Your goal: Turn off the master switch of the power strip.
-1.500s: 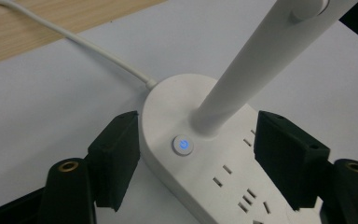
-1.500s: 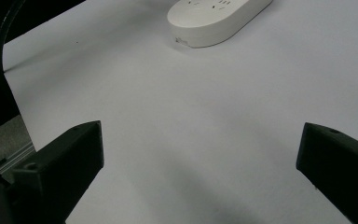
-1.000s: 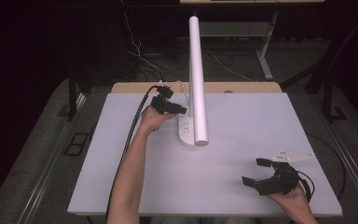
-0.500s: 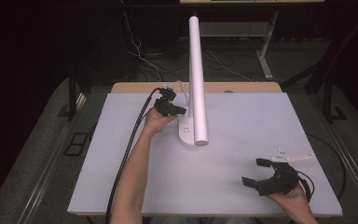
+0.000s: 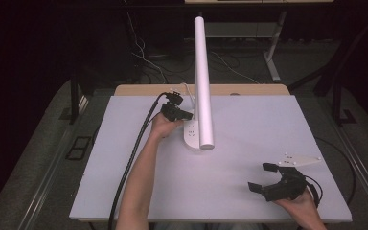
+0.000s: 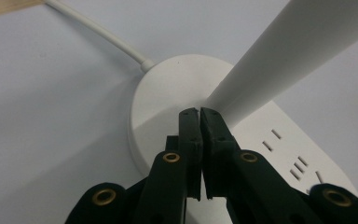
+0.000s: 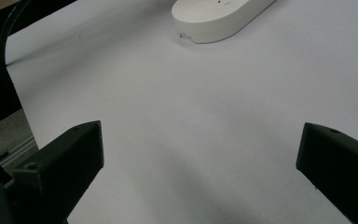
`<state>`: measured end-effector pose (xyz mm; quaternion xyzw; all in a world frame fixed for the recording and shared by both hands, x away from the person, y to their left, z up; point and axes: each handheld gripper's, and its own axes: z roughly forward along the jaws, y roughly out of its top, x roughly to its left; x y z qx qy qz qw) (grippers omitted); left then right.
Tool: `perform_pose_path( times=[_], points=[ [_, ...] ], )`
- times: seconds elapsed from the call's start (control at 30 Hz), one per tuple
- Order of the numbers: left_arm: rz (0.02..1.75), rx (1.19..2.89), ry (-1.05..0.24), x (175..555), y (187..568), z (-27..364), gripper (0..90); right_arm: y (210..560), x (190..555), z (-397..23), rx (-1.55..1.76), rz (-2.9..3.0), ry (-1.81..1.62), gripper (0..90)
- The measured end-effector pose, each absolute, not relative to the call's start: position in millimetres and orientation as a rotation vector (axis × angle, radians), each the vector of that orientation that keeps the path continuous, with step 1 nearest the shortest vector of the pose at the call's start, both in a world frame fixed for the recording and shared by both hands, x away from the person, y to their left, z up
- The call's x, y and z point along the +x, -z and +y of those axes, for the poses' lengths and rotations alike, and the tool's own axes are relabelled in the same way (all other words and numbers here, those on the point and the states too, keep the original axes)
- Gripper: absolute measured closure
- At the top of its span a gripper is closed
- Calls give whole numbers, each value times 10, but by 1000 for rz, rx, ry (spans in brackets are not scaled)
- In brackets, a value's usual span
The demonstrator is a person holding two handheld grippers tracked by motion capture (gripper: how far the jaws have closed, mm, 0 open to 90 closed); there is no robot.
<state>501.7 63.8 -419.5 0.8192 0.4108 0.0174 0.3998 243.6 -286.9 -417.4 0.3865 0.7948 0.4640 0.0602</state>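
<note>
White table (image 5: 124, 182) holds one lamp (image 5: 203, 81), two tools.

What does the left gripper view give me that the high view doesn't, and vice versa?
Left gripper view: the left gripper with jaws shut over the lamp base, the socket slots, and where the cord enters. High view: the right gripper open near the table's front, and the lamp tube's whole length. Both: base, tube, white tabletop.
</note>
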Motion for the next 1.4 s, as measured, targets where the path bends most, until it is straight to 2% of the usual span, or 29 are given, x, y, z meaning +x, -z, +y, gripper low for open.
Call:
perform_pose_path(
  times=[0.23, 0.5, 0.73, 1.2, 1.4],
  points=[
    [1075, 2058, -56, 5014, 4205, 676, 897, 4173, 2433, -2860, 1170, 2411, -1404, 0],
    [1131, 1953, -2, 5018, 4275, 710, 900, 4171, 2433, -2862, 1171, 2410, -1405, 0],
    [1138, 1932, 49, 5013, 4298, 734, 900, 4176, 2438, -2859, 1172, 2412, -1403, 0],
    [1132, 1994, -6, 4982, 4265, 690, 900, 4173, 2430, -2857, 1164, 2413, -1405, 0],
    [1162, 1944, -18, 4950, 4296, 678, 900, 4164, 2409, -2865, 1169, 2406, -1411, 0]
  ],
)
